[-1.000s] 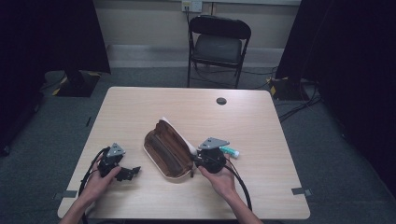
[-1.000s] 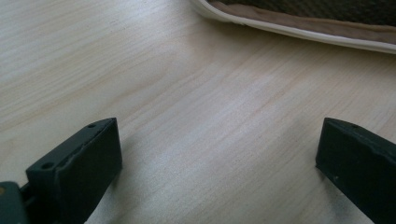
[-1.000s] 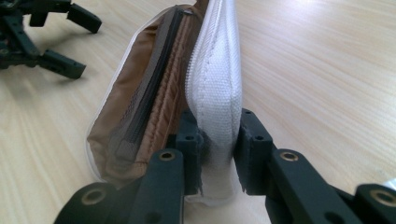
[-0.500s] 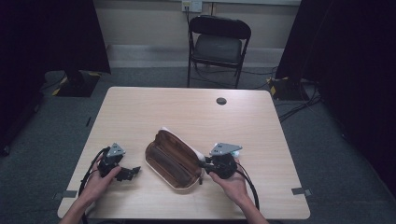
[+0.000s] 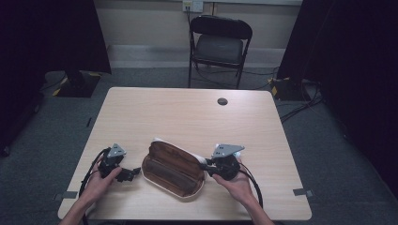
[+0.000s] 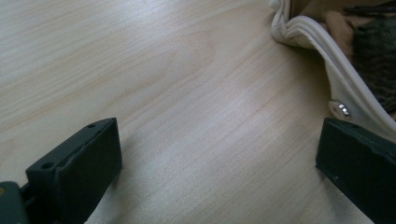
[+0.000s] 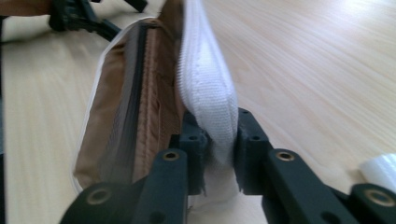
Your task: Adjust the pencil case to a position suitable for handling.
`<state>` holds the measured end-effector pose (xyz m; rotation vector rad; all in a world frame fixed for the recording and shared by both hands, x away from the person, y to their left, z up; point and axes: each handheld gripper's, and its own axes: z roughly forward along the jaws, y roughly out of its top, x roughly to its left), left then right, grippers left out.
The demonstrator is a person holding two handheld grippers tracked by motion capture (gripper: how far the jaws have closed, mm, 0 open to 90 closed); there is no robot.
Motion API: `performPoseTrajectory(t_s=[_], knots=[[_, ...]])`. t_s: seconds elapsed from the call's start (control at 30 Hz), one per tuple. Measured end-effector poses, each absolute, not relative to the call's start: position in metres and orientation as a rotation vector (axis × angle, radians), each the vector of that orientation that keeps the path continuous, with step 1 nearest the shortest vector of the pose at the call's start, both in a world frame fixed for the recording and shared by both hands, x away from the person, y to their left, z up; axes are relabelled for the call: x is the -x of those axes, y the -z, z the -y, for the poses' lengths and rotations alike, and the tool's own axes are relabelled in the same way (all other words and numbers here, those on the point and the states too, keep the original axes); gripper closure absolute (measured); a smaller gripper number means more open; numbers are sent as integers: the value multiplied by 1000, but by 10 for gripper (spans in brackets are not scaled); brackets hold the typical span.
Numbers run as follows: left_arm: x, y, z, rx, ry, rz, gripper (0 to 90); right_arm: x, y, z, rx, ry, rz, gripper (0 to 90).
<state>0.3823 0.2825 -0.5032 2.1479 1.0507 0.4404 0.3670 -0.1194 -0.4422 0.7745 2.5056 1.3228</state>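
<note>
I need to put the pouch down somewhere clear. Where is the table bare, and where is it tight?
The table's far half is bare up to the black disc, as is the strip right of the right gripper. The near middle is crowded: the brown pouch lies between both grippers, its white edge pinched by the right, the left gripper open beside it.

Right claw [image 5: 204, 167] grips the open brown pouch [image 5: 172, 168]; left claw [image 5: 133, 173] rests just beside it.

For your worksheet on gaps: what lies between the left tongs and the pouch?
Bare tabletop: in the left gripper view, the left tongs stand open beside the pouch, nothing between.
</note>
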Motion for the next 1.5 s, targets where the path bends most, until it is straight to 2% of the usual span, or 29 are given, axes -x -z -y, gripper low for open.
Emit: performPoseTrajectory(t_s=[0.07,0.2,0.6,0.67,0.73,0.87,1.03,1.13,1.23,1.4,1.5], knots=[[-382,503,-283,-2148,-441,-1051,0,-368,443,121,-806,-1312,-2484,684],[-382,503,-283,-2147,-441,-1051,0,-366,443,124,-829,-1296,-2453,624],[-382,503,-283,-2149,-441,-1050,0,-379,451,142,-941,-1198,-2363,602],[-382,503,-283,-2149,-441,-1050,0,-381,452,144,-949,-1198,-2350,604],[-382,503,-283,-2149,-441,-1050,0,-383,451,144,-942,-1191,-2345,663],[-382,503,-283,-2148,-441,-1050,0,-387,450,145,-957,-1189,-2320,672],[-382,503,-283,-2148,-440,-1050,0,-397,451,141,-989,-1204,-2298,751],[-382,503,-283,-2148,-441,-1050,0,-403,451,138,-988,-1216,-2280,755],[-382,503,-283,-2149,-441,-1050,0,-404,450,137,-990,-1214,-2280,701],[-382,503,-282,-2145,-442,-1049,0,-397,442,145,-1012,-1282,-2283,557],[-382,503,-283,-2146,-442,-1049,0,-388,433,155,-1031,-1318,-2253,545]])
